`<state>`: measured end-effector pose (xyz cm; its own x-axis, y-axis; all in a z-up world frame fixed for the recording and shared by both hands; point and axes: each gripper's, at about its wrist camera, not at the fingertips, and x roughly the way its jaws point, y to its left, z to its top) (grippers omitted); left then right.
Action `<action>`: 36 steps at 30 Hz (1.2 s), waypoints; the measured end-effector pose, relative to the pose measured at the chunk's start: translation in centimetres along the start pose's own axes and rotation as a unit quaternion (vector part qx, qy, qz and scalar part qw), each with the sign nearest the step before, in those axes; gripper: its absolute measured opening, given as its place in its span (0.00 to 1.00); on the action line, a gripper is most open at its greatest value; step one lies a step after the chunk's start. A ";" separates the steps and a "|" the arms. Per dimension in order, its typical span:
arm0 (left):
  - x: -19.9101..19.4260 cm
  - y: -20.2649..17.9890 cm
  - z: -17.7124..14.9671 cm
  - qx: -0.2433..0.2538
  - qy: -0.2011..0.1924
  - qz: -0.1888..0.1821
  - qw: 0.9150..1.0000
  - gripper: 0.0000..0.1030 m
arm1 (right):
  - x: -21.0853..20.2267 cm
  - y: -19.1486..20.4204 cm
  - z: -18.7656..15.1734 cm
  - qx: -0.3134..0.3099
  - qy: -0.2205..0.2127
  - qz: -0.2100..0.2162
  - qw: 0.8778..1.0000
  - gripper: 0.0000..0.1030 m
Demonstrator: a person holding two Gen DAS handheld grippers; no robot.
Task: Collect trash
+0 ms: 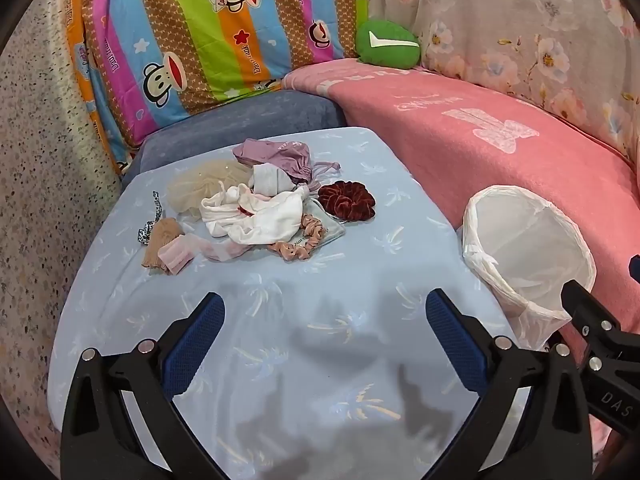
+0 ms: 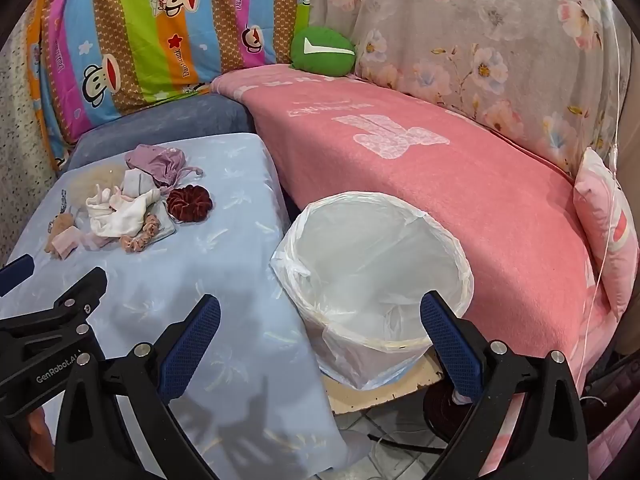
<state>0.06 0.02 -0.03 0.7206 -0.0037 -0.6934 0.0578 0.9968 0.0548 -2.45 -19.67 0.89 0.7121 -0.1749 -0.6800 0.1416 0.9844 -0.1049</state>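
Trash pile (image 1: 260,208) of what look like fabric scraps on blue cloth (image 1: 320,360), lined bin (image 2: 372,276) beside, left gripper (image 1: 324,344) and right gripper (image 2: 320,344) spread, empty

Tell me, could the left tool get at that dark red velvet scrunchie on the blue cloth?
Probably yes. The left tool is wide open and empty, only bare light blue cloth lies before the dark red velvet scrunchie, which sits exposed at the pile's edge.

This looks like a home, probably a bedroom or a living corner. A pink blanket (image 2: 440,200) covers a sofa or bed, beside a cartoon monkey quilt (image 1: 208,28), a floral cover (image 2: 500,40) and a green plush cushion (image 1: 387,45).
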 end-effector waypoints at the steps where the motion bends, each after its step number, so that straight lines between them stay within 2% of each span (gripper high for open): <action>1: 0.0 0.0 0.0 0.000 0.000 -0.001 1.000 0.94 | 0.0 0.0 0.0 0.000 0.000 -0.001 1.000 0.94; 36: -0.8 -0.7 0.4 -0.001 -0.014 0.001 1.000 0.93 | -0.4 -0.6 0.1 0.006 -0.006 0.001 1.000 0.94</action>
<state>-0.27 -0.71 0.78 0.7398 -0.0048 -0.6728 0.0552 0.9970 0.0536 -2.73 -20.16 1.28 0.7201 -0.1740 -0.6717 0.1495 0.9842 -0.0947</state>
